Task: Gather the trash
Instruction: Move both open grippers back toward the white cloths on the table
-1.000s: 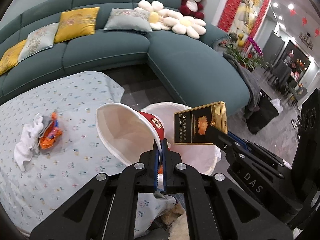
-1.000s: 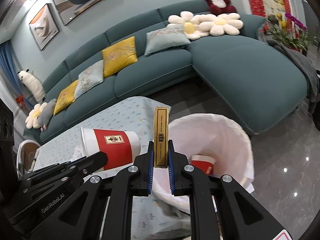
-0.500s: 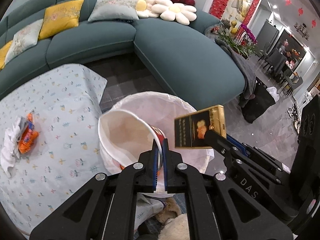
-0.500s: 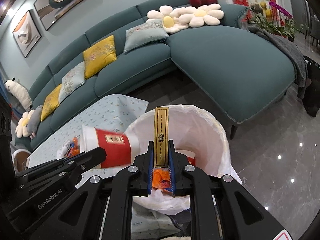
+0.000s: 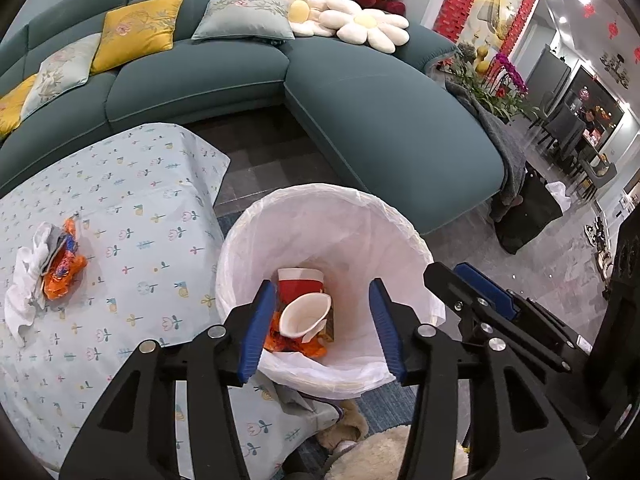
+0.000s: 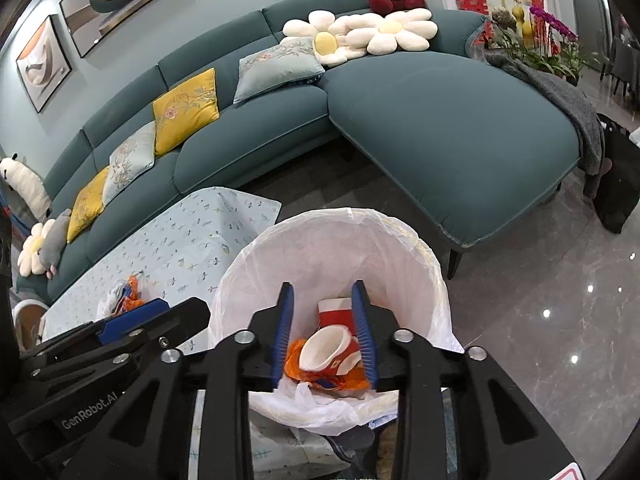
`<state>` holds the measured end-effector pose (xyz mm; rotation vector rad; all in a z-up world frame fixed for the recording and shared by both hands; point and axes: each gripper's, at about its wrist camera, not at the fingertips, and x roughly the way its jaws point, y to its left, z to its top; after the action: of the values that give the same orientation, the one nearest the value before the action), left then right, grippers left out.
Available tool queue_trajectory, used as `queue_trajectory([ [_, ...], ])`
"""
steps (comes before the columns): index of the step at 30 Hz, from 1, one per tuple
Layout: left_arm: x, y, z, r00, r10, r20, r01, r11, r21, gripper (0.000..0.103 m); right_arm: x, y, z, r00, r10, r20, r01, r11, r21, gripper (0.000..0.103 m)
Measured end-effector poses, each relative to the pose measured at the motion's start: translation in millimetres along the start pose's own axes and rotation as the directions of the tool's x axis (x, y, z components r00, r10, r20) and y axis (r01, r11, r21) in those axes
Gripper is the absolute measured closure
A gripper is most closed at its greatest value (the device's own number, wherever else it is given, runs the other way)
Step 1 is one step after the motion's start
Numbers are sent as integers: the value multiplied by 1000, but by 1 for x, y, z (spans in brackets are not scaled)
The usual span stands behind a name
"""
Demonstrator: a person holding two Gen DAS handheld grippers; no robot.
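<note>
Above the white-lined bin (image 5: 320, 216), both grippers tilt downward, left gripper (image 5: 323, 330) at nine o'clock of the right gripper (image 6: 325, 336); jaws just opened, empty, cups (image 5: 304, 314) lying inside.

tbl (image 5: 132, 216): floral cloth | on it: tissue (image 5: 24, 280) + orange wrapper (image 5: 64, 266)

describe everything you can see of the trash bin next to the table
The trash bin is round and open-topped, lined with a thin, crinkled white plastic bag folded out over its rim, so the bin's own wall is hidden. It stands on the floor against the edge of the table with the flowered cloth, in front of the teal sofa. Inside lie two red-and-white paper cups, orange wrappers and a partly hidden gold box. Both grippers hang open above it, not touching.
</note>
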<state>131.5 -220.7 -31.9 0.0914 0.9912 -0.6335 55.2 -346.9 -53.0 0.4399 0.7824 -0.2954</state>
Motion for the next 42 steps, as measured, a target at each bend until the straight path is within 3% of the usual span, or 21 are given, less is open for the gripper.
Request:
queue_trajectory([
  [5, -9, 10, -3, 1000, 13, 12, -13, 1000, -17, 57, -4, 11, -1, 1000, -19, 8, 19, 999, -33, 65],
  [15, -30, 41, -9, 997, 60, 42, -57, 996, -70, 56, -15, 36, -3, 999, -42, 35, 44, 996, -74, 43],
  [20, -40, 57, -14, 995, 89, 52, -84, 992, -95, 55, -17, 55, -5, 999, -35, 38, 39, 993, -110, 42],
  [24, -51, 75, -20, 990, 118, 70, -109, 986, -126, 47, -20, 68, -7, 999, -33, 43, 38, 990, -133, 38],
  [42, -92, 170, -54, 968, 243, 69, -215, 937, -273, 46, -18, 148, -25, 1000, 25, 5, -23, 969, -247, 32],
])
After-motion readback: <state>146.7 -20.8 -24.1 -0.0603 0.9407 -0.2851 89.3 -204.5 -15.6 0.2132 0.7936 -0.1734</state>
